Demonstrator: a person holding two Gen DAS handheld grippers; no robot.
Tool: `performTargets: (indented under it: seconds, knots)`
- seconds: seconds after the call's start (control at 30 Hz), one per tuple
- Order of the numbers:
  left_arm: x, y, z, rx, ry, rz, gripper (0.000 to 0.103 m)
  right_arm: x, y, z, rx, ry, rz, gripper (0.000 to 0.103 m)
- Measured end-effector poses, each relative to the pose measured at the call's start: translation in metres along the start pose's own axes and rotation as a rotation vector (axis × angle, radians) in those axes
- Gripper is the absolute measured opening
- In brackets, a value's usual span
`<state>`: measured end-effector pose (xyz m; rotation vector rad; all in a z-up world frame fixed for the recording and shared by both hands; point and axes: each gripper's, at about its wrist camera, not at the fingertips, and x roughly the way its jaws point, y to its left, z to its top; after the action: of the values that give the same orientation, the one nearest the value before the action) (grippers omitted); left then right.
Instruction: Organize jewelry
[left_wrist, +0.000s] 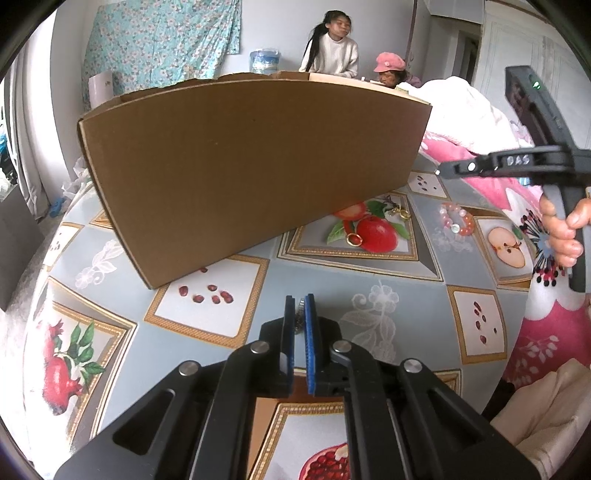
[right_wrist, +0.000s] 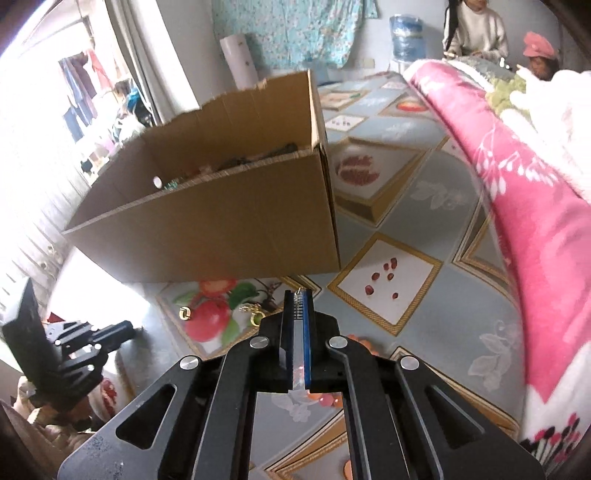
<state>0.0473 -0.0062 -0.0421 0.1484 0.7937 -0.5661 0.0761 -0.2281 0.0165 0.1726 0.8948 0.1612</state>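
An open cardboard box (left_wrist: 243, 170) (right_wrist: 221, 218) stands on the fruit-patterned table, with several dark and coloured jewelry pieces (right_wrist: 240, 162) inside. My left gripper (left_wrist: 300, 308) is in front of the box, shut on a small silver chain-like piece (left_wrist: 300, 306). My right gripper (right_wrist: 299, 295) is held above the table near the box's corner, shut on a small thin metallic piece (right_wrist: 300, 291) that sticks out at the tips. It also shows at the right of the left wrist view as the right gripper (left_wrist: 439, 171). On the table lie a gold ring (left_wrist: 354, 239) (right_wrist: 184, 314), gold earrings (left_wrist: 400, 212) (right_wrist: 253, 314) and a pink bead bracelet (left_wrist: 456, 221).
A pink flowered blanket (right_wrist: 535, 206) lies heaped along the table's right side. A hand (left_wrist: 561, 236) holds the right gripper's handle. The left gripper (right_wrist: 131, 326) sits at the left edge of the right wrist view. Two people (left_wrist: 334, 48) sit beyond the box.
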Motion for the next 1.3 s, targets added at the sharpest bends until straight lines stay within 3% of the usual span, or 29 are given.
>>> performTargets:
  seconds: [0.3,0.6,0.8,0.93,1.0,1.13,1.3]
  knots:
    - [-0.056,0.001,0.015,0.014,-0.102,0.002,0.001,-0.046,0.010,0.016,-0.033,-0.136,0.071,0.002]
    - [-0.102,-0.002,0.053,0.020,-0.226,-0.003,0.001,-0.072,0.013,0.040,-0.049,-0.254,0.183,0.002]
    - [-0.114,0.001,0.097,-0.009,-0.295,-0.059,0.001,-0.067,0.023,0.064,-0.080,-0.277,0.263,0.002]
    - [-0.087,0.014,0.136,-0.075,-0.247,-0.110,0.001,-0.040,0.024,0.095,-0.111,-0.219,0.296,0.002]
    - [-0.059,0.021,0.158,-0.110,-0.176,-0.111,0.001,-0.024,0.025,0.107,-0.122,-0.172,0.295,0.002]
    - [0.011,0.043,0.193,-0.276,-0.004,-0.226,0.001,0.023,0.024,0.133,-0.138,-0.034,0.266,0.002]
    - [0.067,0.054,0.211,-0.347,0.126,-0.174,0.002,0.058,0.026,0.151,-0.145,0.059,0.270,0.003]
